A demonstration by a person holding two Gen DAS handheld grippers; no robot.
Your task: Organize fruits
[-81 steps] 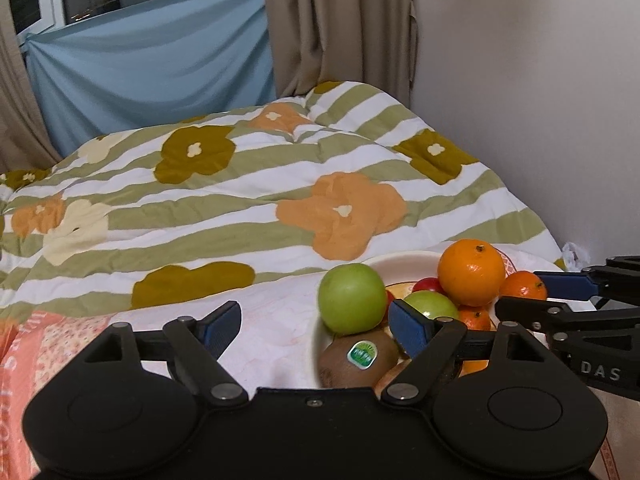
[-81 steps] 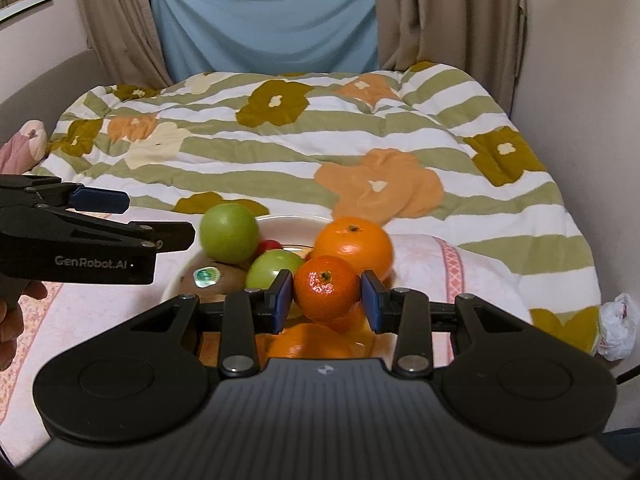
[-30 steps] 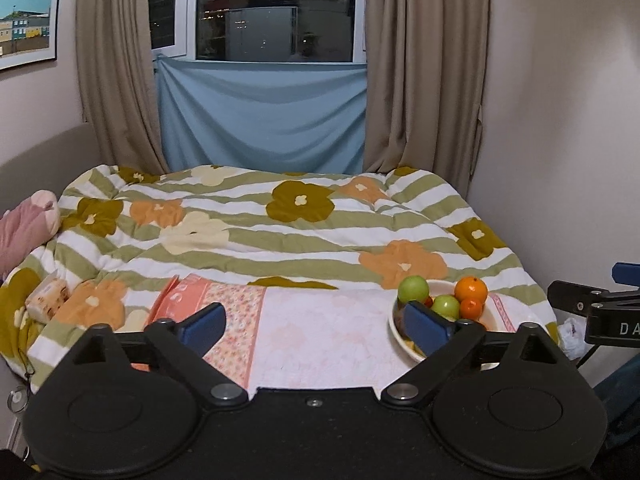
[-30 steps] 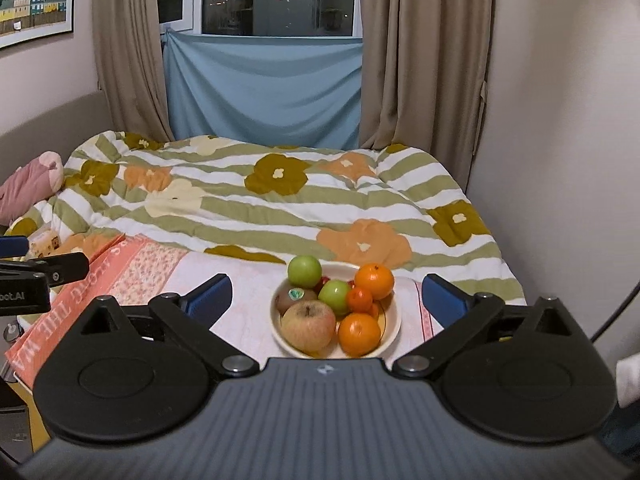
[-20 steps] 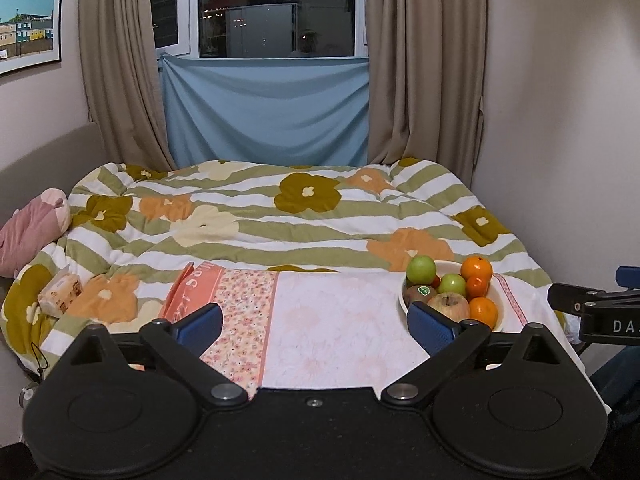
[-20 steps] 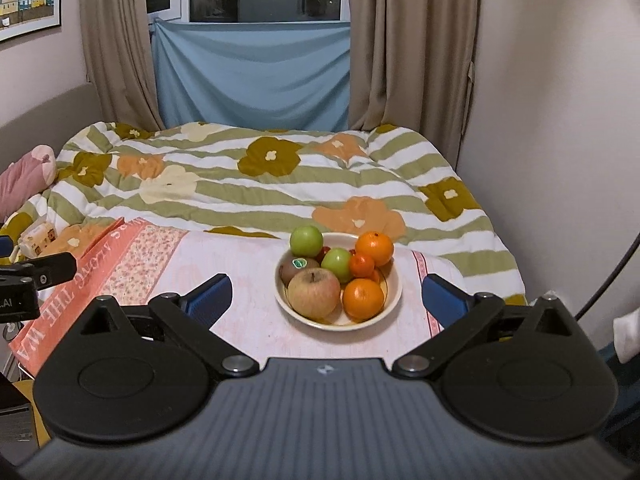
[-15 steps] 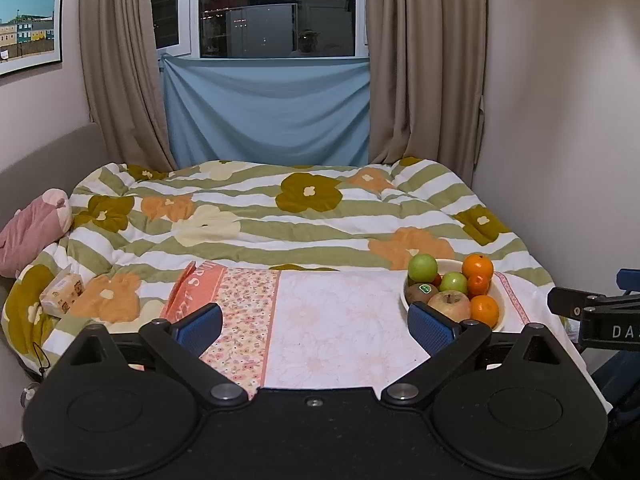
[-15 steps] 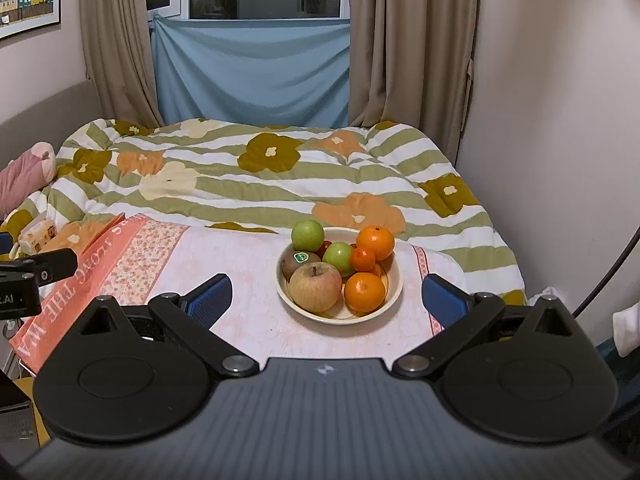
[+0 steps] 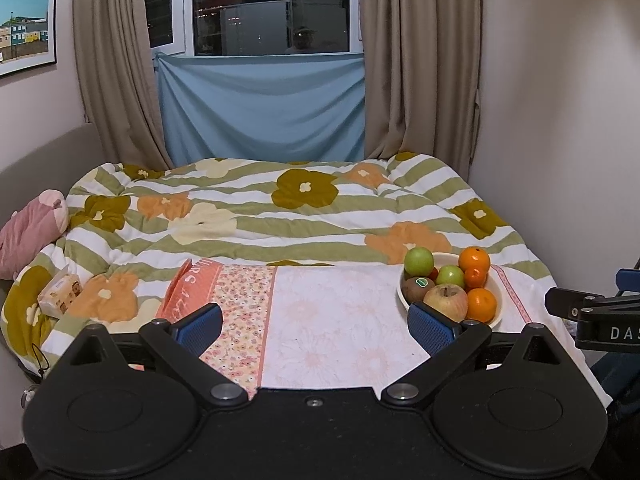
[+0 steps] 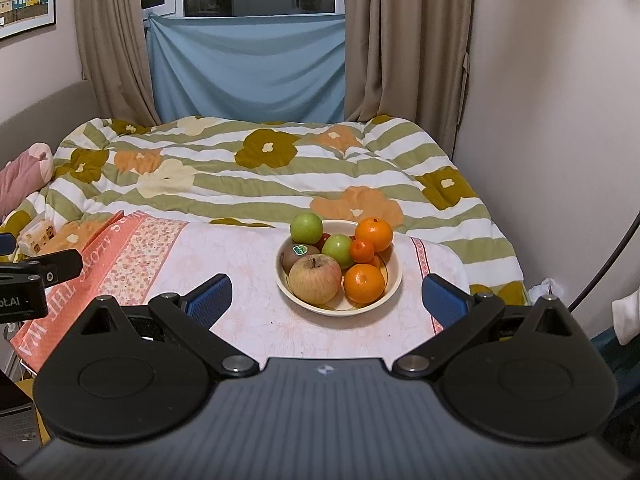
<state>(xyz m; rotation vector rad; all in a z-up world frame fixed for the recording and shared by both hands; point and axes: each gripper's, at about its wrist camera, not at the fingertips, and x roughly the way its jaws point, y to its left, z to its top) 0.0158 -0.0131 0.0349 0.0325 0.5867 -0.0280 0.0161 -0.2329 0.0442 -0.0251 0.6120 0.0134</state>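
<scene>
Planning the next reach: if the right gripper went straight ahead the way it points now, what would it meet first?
Probably the reddish apple at the near side of the bowl, centred between the open right gripper fingers; depth is unclear.

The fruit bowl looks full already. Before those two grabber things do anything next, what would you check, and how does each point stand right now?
1. Right gripper open, holding nothing: ok.
2. Left gripper open, holding nothing: ok.
3. All fruit inside the bowl, none loose on the cloth: ok, as far as both views show.
4. Top fruits settled: the small mandarin sits between the green apple and the large orange: ok, though stability is a guess.
5. Bowl fully on the cloth, away from the near edge: ok.
6. Fruit hidden beneath the pile: cannot tell.
</scene>
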